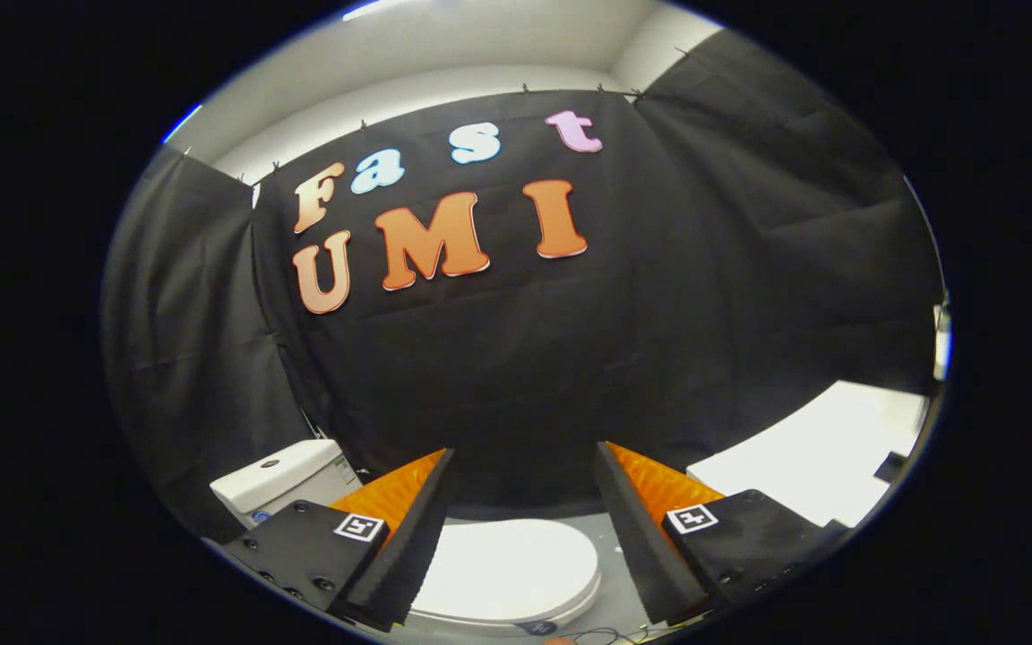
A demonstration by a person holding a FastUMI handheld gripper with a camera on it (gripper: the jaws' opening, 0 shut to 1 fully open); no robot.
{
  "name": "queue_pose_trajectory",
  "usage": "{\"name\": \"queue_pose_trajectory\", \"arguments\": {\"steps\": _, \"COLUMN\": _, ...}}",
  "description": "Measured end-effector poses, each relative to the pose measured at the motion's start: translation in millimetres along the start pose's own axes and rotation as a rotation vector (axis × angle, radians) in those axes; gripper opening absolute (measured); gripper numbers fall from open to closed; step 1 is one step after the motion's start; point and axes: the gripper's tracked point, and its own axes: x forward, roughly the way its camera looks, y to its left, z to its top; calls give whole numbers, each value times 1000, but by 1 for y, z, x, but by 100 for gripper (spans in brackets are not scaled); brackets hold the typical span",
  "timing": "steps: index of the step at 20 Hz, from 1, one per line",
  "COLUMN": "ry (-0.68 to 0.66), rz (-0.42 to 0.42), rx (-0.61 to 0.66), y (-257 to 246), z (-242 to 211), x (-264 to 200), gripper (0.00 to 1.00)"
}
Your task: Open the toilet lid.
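The task looks barely begun: the white toilet lid (507, 564) lies flat and closed on the bowl, below and between the fingers of the tongs (525, 466), with the cistern (279, 479) standing off to their left against the black cloth wall. The tongs are spread wide and hold nothing, their fingers well above the lid and touching no part of it. Everything is left to do, as I judge it: come down to the lid's front edge, catch it, and swing it up toward the cistern.
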Motion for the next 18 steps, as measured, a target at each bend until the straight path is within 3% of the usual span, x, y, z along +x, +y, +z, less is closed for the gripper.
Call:
{"name": "queue_pose_trajectory", "arguments": {"steps": 6, "ry": 126, "rz": -6, "rx": 94, "y": -22, "z": -99, "x": 14, "gripper": 99}}
{"name": "queue_pose_trajectory", "arguments": {"steps": 11, "ry": 279, "rz": -37, "rx": 95, "y": -48, "z": -203, "x": 22, "gripper": 99}}
{"name": "queue_pose_trajectory", "arguments": {"steps": 18, "ry": 419, "rz": -47, "rx": 203, "y": -63, "z": -294, "x": 21, "gripper": 99}}
